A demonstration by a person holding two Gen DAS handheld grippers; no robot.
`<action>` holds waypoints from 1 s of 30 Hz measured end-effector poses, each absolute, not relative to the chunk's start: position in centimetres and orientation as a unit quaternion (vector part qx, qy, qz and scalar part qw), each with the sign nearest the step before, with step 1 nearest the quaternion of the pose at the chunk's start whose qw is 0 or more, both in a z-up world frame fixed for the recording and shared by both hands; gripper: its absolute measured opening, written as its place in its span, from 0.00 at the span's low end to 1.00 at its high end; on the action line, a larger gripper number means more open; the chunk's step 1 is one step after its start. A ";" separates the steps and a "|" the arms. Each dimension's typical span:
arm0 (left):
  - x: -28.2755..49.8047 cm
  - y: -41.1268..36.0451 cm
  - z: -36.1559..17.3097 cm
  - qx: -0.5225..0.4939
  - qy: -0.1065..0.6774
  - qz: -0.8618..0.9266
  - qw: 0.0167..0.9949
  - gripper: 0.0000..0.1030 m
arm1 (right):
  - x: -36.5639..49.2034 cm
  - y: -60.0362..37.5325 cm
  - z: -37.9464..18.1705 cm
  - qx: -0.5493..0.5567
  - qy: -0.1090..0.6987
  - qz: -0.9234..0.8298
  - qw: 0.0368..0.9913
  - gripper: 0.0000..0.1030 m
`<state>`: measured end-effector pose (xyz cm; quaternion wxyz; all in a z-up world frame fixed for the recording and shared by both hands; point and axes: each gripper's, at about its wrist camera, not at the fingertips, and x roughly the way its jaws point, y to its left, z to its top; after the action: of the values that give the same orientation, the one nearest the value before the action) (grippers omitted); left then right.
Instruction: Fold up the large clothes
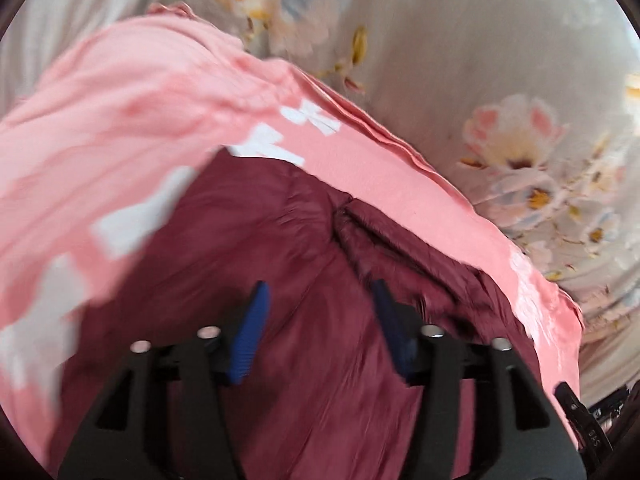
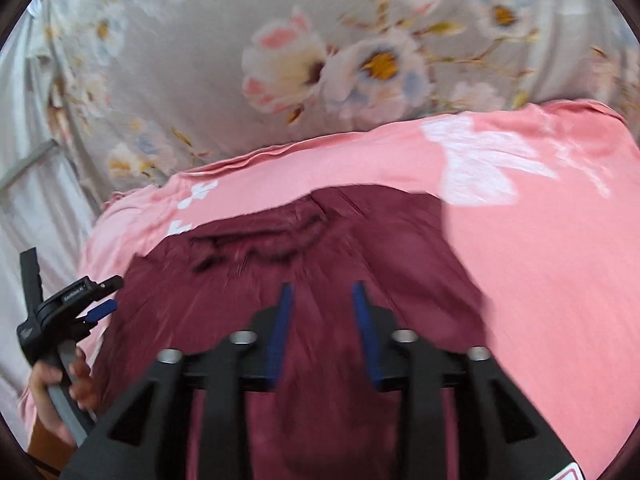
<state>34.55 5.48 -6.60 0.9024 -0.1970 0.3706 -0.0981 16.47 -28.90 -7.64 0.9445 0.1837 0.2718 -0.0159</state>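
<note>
Both tools hovering over stacked clothes on the bed.
Left tool [image 1: 318, 290] and right tool [image 2: 319, 292] are gaping wide above the maroon garment [image 1: 304, 240], lying on the pink garment [image 1: 160, 92] over the floral bedsheet [image 1: 460, 48].

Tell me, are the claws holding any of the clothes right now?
No. The left claw and right claw are both open above the maroon garment, which lies on the pink garment. Nothing sits between their fingers.
</note>
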 end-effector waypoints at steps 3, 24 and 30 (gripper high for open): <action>29.0 8.5 -5.8 -0.202 0.369 -0.100 0.902 0.64 | 9.9 -29.9 -7.9 0.175 0.274 -0.024 0.945 0.48; 11.4 22.9 -12.3 -0.291 0.426 -0.014 0.857 0.71 | -5.0 -31.4 -17.1 0.300 0.326 -0.048 0.896 0.62; 11.0 20.1 -12.1 -0.272 0.451 -0.065 0.847 0.20 | -5.6 -30.4 -16.1 0.304 0.300 -0.038 0.903 0.07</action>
<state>11.02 20.05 -12.12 0.8474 -0.2717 0.4514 -0.0654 -5.59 -30.39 -16.13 0.9033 0.3038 0.3004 -0.0380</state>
